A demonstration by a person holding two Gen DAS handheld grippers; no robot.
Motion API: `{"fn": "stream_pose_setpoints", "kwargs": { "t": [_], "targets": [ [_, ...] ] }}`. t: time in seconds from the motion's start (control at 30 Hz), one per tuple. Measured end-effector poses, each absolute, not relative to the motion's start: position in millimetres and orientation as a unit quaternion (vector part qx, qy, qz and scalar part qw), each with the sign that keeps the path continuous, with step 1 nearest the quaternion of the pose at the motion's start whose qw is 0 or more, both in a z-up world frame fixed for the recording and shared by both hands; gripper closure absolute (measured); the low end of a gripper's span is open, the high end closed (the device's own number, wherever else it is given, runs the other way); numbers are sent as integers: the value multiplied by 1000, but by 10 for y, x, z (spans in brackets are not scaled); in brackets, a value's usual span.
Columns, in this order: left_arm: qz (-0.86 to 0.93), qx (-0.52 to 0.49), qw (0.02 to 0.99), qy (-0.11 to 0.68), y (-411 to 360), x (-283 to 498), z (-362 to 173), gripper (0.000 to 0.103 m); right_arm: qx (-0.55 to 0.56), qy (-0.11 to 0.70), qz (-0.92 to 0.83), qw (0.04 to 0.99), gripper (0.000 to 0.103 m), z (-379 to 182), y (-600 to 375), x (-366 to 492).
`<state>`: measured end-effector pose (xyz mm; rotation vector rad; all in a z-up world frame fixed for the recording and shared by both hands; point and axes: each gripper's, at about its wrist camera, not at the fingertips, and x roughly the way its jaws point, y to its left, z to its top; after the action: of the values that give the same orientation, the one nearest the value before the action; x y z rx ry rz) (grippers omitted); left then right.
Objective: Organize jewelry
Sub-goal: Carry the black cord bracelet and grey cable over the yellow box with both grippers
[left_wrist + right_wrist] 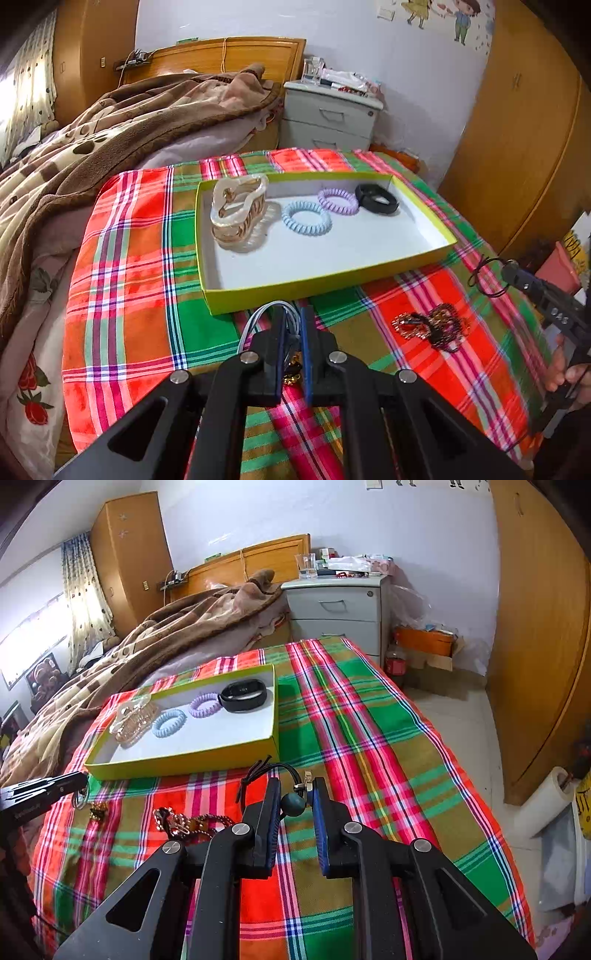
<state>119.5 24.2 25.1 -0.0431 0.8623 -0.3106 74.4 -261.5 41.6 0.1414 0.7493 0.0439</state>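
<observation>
Left gripper: jaws pressed nearly together, clamped on a thin pale loop of hair ties that bows out over the left finger, with a small gold charm showing low between the pads. Same gripper seen from the right camera at the left edge, a pale ring hanging at its tip and the gold piece just under it on the cloth.

Right gripper: jaws part-way apart, a dark round bead sitting in the gap, a black elastic cord looping up over the left finger and a small metal clasp by the right fingertip. Cannot tell whether the pads press on the bead. From the left camera, same gripper at the right edge with the black cord dangling from its tip, a hand on its handle.

Just beside, on the plaid cloth: a heap of beaded chain, dark and gold.

Further out, on the cloth: a shallow yellow-green box with white inside, holding a pale hair claw at the left, then a blue coil hair tie, a purple coil hair tie touching it, and a black band at the far right.

Beyond: a brown blanket on the bed, a grey nightstand, wooden wardrobes.
</observation>
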Motion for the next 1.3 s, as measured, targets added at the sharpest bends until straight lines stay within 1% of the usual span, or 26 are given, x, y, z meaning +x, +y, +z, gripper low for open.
{"fn": "stream_pose_setpoints", "kwargs": {
  "t": [0.17, 0.4, 0.6, 0.73, 0.97, 1.07, 1.3],
  "targets": [
    [-145, -39, 902, 405, 366, 1204, 371, 95, 70, 360, 32, 930, 86, 493, -2573, 775],
    [-144, -36, 908, 393, 397, 1272, 525, 95, 65, 346, 52, 935, 86, 694, -2428, 900],
    [-175, -65, 902, 389, 438, 1401, 621, 95, 65, 339, 71, 936, 86, 812, -2286, 1070],
    [-172, -55, 904, 388, 433, 1508, 652, 95, 59, 342, 88, 934, 86, 839, -2141, 1258],
    [-169, -33, 904, 392, 364, 1694, 592, 95, 49, 359, 108, 926, 86, 768, -1918, 1586],
    [-168, -37, 900, 400, 334, 1776, 509, 95, 48, 375, 114, 919, 86, 666, -1837, 1777],
    [-161, 1, 895, 417, 160, 1922, 291, 95, 48, 407, 121, 904, 86, 426, -1751, 2070]
  ]
}}
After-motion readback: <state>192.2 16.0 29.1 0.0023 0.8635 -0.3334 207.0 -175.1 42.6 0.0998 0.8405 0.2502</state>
